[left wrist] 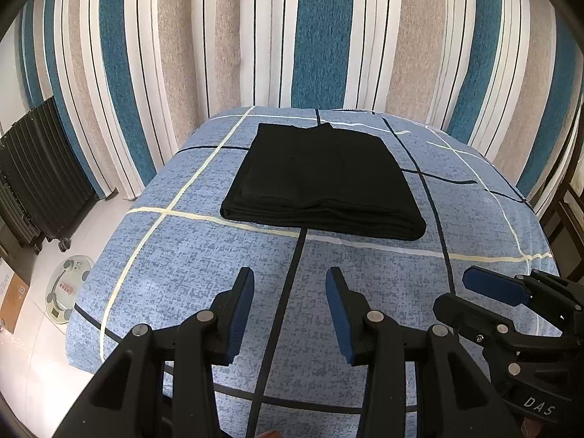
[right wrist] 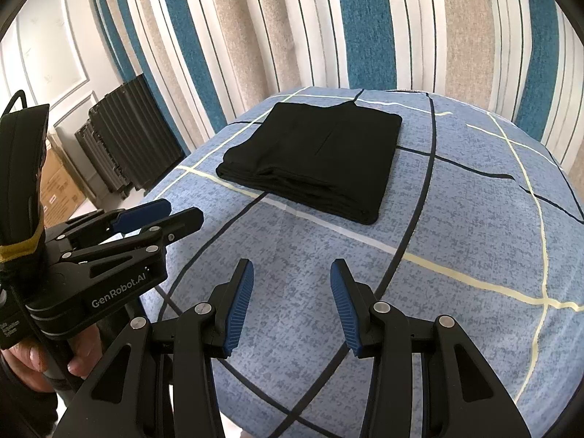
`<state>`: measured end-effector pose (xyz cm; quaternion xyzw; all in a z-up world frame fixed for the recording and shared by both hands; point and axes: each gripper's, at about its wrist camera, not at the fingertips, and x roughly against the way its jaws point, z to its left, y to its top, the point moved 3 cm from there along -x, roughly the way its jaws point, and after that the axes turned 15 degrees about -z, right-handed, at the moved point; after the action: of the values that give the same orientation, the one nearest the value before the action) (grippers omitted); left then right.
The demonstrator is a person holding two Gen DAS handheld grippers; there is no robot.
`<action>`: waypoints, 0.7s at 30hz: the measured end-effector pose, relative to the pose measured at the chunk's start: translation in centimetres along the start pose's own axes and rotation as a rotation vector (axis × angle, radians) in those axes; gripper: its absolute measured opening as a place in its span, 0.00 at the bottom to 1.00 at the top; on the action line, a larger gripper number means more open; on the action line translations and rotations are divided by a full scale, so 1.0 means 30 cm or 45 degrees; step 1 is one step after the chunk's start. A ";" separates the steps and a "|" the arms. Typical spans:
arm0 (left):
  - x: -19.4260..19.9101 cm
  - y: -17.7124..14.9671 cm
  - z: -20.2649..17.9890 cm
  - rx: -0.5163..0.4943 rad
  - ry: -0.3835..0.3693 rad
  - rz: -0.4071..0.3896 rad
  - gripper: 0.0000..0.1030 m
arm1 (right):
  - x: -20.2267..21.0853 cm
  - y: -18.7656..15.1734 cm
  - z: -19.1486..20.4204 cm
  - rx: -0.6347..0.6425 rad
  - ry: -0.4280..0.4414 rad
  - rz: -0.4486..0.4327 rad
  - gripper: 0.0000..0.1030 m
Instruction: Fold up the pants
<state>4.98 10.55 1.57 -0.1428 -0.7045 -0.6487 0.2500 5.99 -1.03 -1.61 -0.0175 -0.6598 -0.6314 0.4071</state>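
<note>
The black pants (left wrist: 321,179) lie folded into a thick flat rectangle on the far part of the blue checked bed (left wrist: 204,262); they also show in the right wrist view (right wrist: 314,160). My left gripper (left wrist: 290,281) is open and empty, held above the bed's near part, well short of the pants. My right gripper (right wrist: 291,273) is open and empty, also short of the pants. The right gripper shows at the lower right of the left wrist view (left wrist: 471,292), and the left gripper at the left of the right wrist view (right wrist: 175,211).
A striped blue, white and beige curtain (left wrist: 321,36) hangs behind the bed. A dark ribbed suitcase (left wrist: 36,179) stands on the floor at left, beside a round glass scale (left wrist: 67,290) and cardboard boxes (right wrist: 58,189). The bed's left edge drops to the white floor.
</note>
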 end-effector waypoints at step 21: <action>-0.002 0.000 -0.001 -0.004 0.002 0.001 0.42 | 0.000 -0.002 -0.001 0.000 0.002 0.004 0.43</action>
<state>5.03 10.53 1.54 -0.1430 -0.7032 -0.6498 0.2507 5.97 -1.06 -1.66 -0.0179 -0.6594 -0.6308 0.4086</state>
